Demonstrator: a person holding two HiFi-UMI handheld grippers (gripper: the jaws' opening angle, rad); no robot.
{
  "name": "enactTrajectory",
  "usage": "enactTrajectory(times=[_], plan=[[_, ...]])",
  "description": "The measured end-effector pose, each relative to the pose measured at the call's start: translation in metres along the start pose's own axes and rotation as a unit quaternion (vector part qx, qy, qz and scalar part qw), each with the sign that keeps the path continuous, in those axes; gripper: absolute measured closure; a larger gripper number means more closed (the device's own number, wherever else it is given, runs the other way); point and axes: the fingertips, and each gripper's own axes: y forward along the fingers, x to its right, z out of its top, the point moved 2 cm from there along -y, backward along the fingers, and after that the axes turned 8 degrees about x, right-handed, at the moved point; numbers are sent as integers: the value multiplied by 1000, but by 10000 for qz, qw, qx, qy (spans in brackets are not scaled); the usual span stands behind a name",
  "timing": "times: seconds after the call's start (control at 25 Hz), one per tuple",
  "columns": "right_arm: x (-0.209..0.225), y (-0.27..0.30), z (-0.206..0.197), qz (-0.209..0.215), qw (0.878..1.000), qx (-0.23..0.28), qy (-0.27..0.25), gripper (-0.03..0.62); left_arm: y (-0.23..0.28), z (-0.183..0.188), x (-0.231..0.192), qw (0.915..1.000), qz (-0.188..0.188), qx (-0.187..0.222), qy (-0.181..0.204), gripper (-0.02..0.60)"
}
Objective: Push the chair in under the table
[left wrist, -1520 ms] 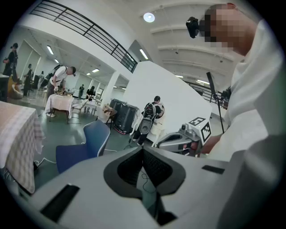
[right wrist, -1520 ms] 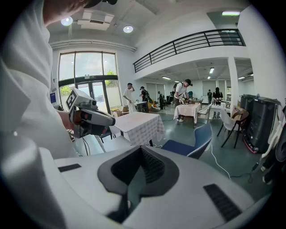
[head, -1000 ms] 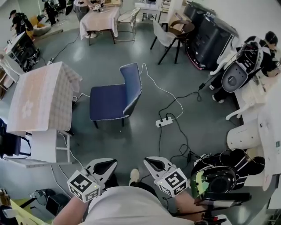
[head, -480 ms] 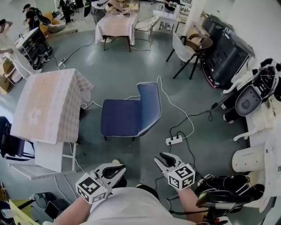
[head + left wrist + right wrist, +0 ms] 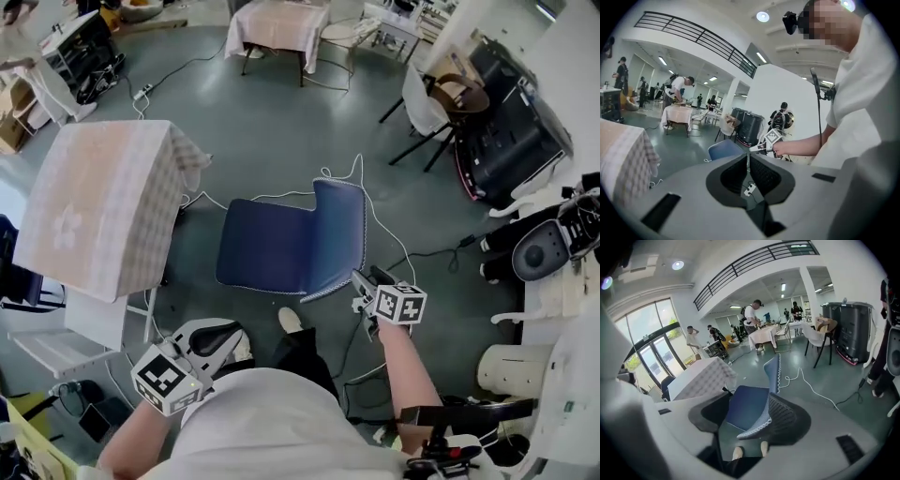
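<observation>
A: Asked about the chair (image 5: 281, 246).

B: Found it standing out on the grey floor (image 5: 281, 122), blue seat turned toward the bench (image 5: 84, 216), backrest on the side away from it. Not tucked under. Stood near the bench's draped checked cloth, with a strip of floor showing between.

A: Wondered about the right hand-held gripper (image 5: 364, 278).

B: Saw it reached out to the chair's near rear corner, low by the backrest. Caught its jaws opening, spread wide, with the seat's patterned edge showing between them in the right gripper view. Pads not pressed on anything. Could not tell whether a tip touched the chair.

A: And the left hand-held gripper (image 5: 220, 333)?

B: Held low and close to the body, well apart from the chair. Jaws drawn together to a thin slit, nothing between them.

A: Noted anything else near the chair?

B: Spotted a white cable (image 5: 812, 383) trailing over the floor behind the backrest, and a white power strip (image 5: 749, 189) lying on the floor on that same side. Also made out a pale shoe (image 5: 291, 321) planted just beside the seat's near edge. Saw other people, tables and chairs farther off across the hall, well apart from all this.
</observation>
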Motion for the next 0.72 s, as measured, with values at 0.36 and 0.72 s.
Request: enactTrajectory(times=[0.36, 0.72], plan=[[96, 141, 10, 319, 9840, -976, 1455, 312, 62, 34, -29, 9896, 1232, 473, -570, 570], [84, 174, -1, 250, 9692, -1571, 1882, 495, 59, 34, -53, 9692, 2160, 684, -966, 571]])
